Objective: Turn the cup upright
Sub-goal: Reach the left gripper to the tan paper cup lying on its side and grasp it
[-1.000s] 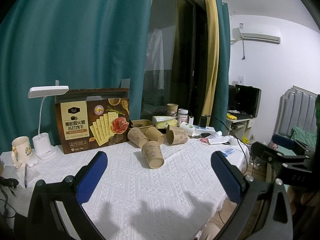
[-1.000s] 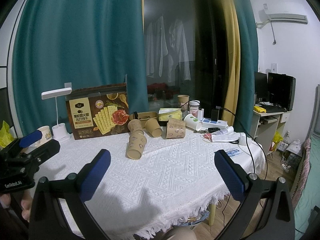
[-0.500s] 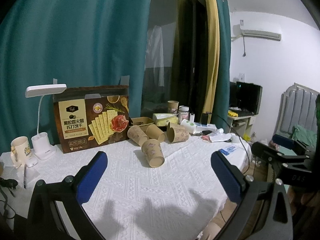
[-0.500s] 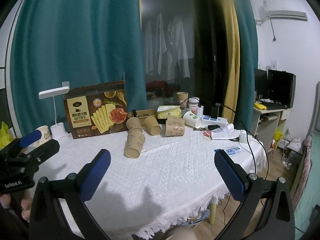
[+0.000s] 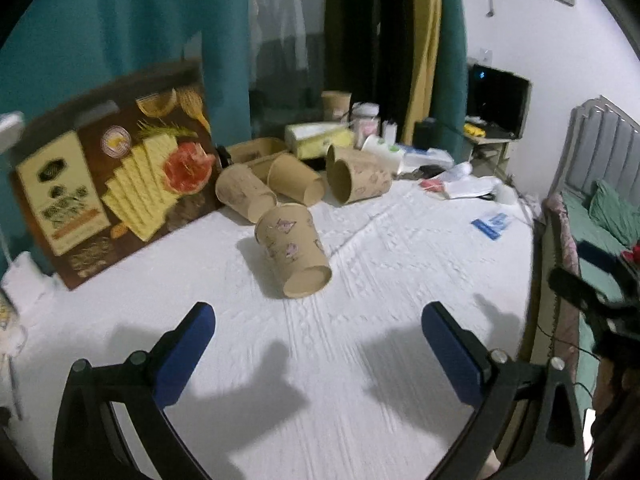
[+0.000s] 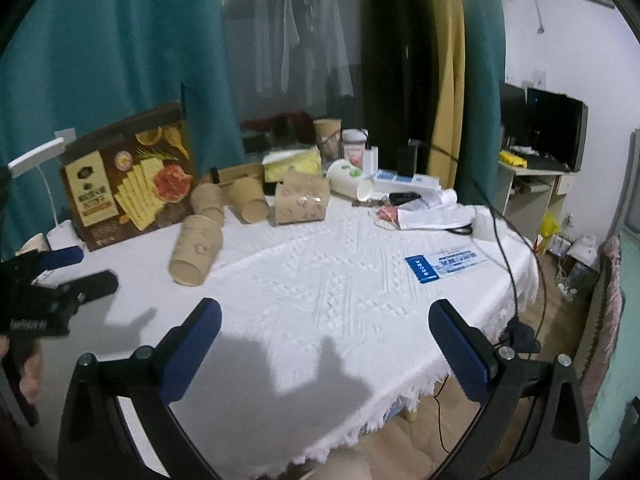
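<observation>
The counter (image 5: 360, 360), under a white knitted cloth, fills the lower half of both views. A cracker box (image 5: 108, 184) leans at left of the left wrist view, with several tipped paper cups (image 5: 296, 178) clustered to its right. Nearer, alone at centre frame, the cup (image 5: 294, 256) lies on its side, mouth toward the camera. The left gripper (image 5: 318, 350) hangs just short of it, jaws spread and empty; the right gripper (image 6: 324, 346) is likewise spread, well off to the cup's right. Best approach, I judge: straddle the cup's mid-wall, pinch lightly to avoid crushing paper, then rotate mouth-up.
</observation>
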The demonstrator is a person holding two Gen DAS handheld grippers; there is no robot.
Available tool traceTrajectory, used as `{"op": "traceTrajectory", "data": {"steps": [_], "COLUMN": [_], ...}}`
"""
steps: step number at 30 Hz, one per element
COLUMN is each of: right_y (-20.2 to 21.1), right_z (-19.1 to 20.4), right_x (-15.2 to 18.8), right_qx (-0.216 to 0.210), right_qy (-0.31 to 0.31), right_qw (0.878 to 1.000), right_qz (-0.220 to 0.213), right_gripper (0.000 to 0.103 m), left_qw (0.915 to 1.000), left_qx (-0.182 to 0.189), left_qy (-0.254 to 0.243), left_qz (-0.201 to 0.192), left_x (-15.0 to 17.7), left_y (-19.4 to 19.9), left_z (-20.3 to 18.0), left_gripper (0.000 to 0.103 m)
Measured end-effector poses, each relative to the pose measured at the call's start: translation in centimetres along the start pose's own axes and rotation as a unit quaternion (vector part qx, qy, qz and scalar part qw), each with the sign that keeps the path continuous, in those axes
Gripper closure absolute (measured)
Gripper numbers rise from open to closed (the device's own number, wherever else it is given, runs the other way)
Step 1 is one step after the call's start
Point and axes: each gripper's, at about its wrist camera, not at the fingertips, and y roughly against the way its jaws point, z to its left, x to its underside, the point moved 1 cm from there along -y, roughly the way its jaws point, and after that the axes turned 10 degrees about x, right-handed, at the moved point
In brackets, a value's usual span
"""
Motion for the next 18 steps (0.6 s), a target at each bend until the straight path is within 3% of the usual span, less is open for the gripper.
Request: {"op": "traceTrajectory", "data": {"steps": [7, 12, 16, 18], "right_y": [-4.5, -6.4, -7.0, -7.1], "right_z": [-1.1, -2.1, -2.6, -2.7], "right_x": [0.0, 0.6, 0.9, 1.1], "right_qx": [-0.02, -0.026, -0.024, -0.025], "right_qy": [-0.02, -0.034, -0.037, -0.037], "right_qw": [0.999, 0.998, 0.998, 0.998], "right_qz": [0.024, 0.042, 0.048, 0.049], "right_gripper": [0.001, 0.001, 0.002, 0.005], "left_qw": [0.9988, 0.996, 0.9924, 0.9909], "left_qx": [0.019, 0.011, 0.011, 0.014], "left_qy": [0.033, 0.048, 0.068, 0.077], "left_qz": [0.031, 0.074, 0.102, 0.11], "left_x": [-3.3, -4.6, -4.5, -4.3], "left_y": [-7.3, -12.3, -14.7, -15.1], "left_z": [2.5, 4.2, 5.4, 5.8], "left_gripper": [0.001, 0.011, 0.023, 0.034]}}
